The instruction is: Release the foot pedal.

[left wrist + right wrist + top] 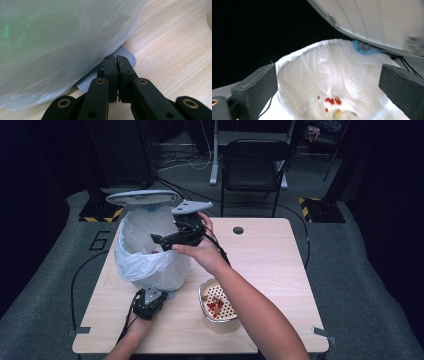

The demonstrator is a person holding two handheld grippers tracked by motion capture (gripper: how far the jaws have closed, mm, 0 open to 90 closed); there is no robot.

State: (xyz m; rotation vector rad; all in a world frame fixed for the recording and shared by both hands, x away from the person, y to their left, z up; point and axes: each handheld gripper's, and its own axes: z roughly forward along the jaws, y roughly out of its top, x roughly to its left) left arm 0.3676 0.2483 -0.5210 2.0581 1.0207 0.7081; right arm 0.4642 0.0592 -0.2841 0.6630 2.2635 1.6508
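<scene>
A bin lined with a white plastic bag (145,260) stands at the table's left, its grey lid (142,197) raised. My right gripper (159,239) hovers over the bin's mouth, open and with nothing between its jaws (329,80). Below it, on the bag's bottom, lie several red bits (333,100) and a yellow piece (337,113). My left gripper (161,293) is at the bin's foot, shut (116,60), its tips resting on the grey ribbed pedal (127,53). A beige perforated bowl (218,320) with red pieces (215,306) sits near the front edge, under my right forearm.
The wooden table (270,265) has a small round hole (238,230) near its far edge. A black folding chair (255,162) stands behind the table. The bag (62,45) bulges out over the pedal, close to my left jaws.
</scene>
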